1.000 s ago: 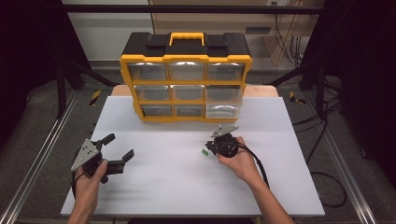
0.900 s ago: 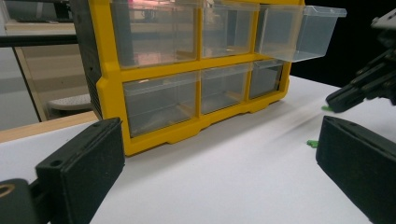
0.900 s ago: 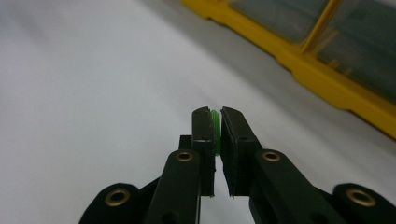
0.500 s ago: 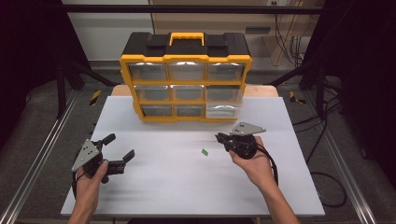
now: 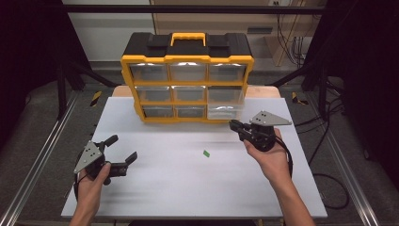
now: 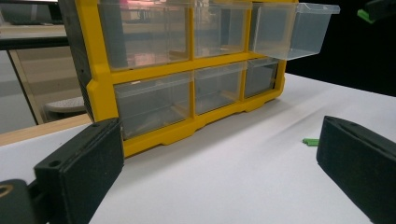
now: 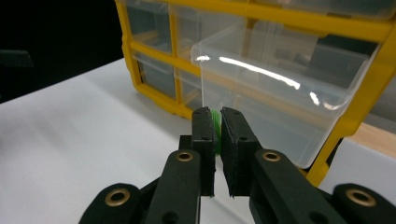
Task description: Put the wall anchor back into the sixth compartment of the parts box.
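My right gripper (image 5: 234, 125) hangs above the table's right side, just in front of the yellow and black drawer organizer (image 5: 187, 59). It is shut on a small green piece (image 7: 215, 125), pinched between its pads. Straight ahead of it a clear drawer (image 7: 280, 102) stands pulled out of the organizer's right column (image 5: 226, 111). A second small green piece (image 5: 206, 153) lies flat on the white table, also seen past my left jaw (image 6: 309, 141). My left gripper (image 5: 123, 148) rests low at the table's left, open with nothing between its fingers (image 6: 79, 163).
The white table (image 5: 188, 188) ends close behind the organizer and at the person's side. The other clear drawers (image 6: 152, 100) are pushed in. Black frame bars and cables stand beside the table on the right (image 5: 324, 155).
My right gripper has risen from the table and moved right and toward the organizer, jaws still shut. The green piece on the table stays where it lay. The left hand has kept still.
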Available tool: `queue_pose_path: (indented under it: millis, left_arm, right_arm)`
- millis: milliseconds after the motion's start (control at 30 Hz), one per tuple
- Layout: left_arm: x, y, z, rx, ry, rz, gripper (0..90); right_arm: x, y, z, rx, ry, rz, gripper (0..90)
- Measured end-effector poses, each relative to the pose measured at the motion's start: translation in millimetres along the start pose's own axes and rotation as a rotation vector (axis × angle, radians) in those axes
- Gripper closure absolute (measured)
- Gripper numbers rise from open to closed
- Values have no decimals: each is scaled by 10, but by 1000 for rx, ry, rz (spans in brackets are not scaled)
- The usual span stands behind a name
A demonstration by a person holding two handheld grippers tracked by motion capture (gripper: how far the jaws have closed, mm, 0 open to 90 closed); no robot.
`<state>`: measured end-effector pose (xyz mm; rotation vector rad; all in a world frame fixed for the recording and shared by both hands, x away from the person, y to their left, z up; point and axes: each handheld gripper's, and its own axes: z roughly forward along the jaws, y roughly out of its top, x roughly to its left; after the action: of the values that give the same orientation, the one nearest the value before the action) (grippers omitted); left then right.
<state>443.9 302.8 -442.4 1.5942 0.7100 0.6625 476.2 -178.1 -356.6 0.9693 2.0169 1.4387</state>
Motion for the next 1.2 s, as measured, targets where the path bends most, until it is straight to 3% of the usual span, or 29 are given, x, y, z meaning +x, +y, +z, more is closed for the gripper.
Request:
queue_pose_path:
  millis: [367,700,933,1167,1200]
  left_arm:
    - [6,-2,-2,4,0,-4,10]
    - [15,-2,-5,6,1,-4,10]
    - [16,-2,-7,4,-1,-6,10]
    - [18,-3,-8,2,0,-10,10]
    - [19,-4,-6,3,0,-10,10]
  right_arm:
    - [-181,389,25,-40,-60,-2,844]
    - [-357,626,206,-11,-109,0,844]
    - [-448,694,335,5,-134,10,839]
    - [-435,697,351,7,-152,33,658]
    - [-396,701,328,12,-156,25,558]
